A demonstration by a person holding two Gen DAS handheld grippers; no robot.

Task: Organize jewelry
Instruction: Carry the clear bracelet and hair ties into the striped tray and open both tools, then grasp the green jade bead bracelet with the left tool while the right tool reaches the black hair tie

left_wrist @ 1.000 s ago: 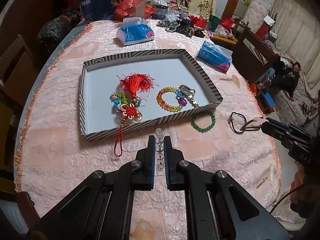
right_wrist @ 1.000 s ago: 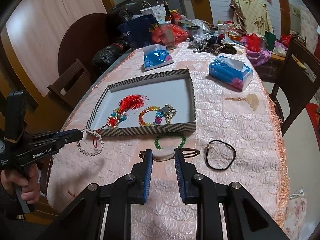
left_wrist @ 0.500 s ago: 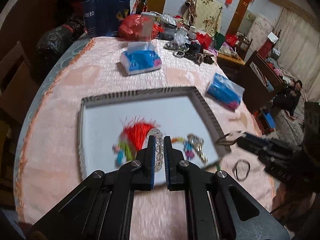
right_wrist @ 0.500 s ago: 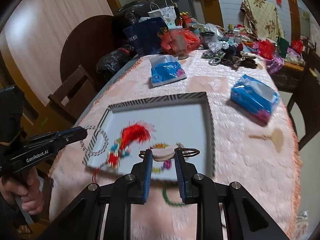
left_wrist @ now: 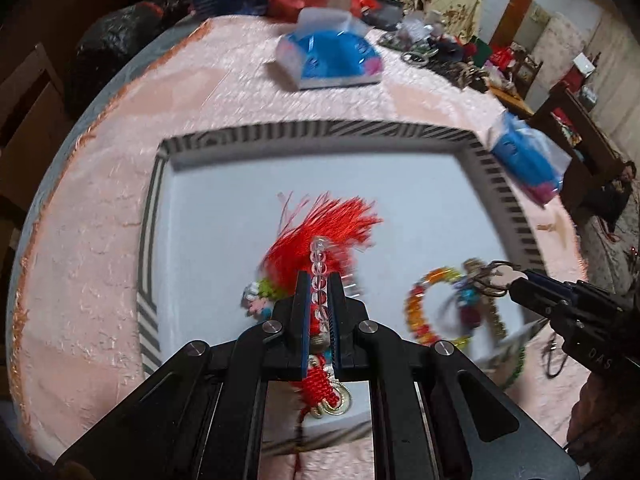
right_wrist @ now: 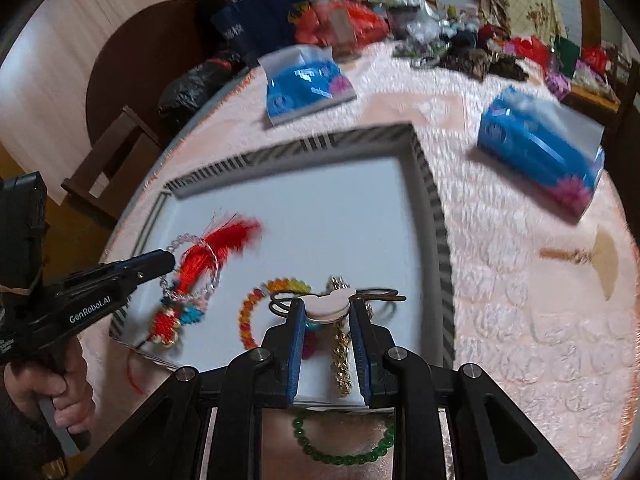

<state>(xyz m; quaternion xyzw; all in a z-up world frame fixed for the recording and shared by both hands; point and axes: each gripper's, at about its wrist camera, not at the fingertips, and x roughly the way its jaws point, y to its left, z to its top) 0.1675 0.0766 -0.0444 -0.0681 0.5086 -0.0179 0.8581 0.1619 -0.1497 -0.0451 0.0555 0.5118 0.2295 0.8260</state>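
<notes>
Risk of tangling: left tool (left_wrist: pixel 319 300), clenched on clear bead bracelet (right_wrist: pixel 195 268), hangs over red tassel (left_wrist: pixel 320 228) in striped tray (right_wrist: pixel 434 216), while right tool (right_wrist: pixel 328 320) grips what looks like a hair tie (right_wrist: pixel 332 306) above beaded jewelry; either drop may snag.

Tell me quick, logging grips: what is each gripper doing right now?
Left gripper: closed on the clear bead bracelet.
Right gripper: closed on the white hair tie charm.
</notes>
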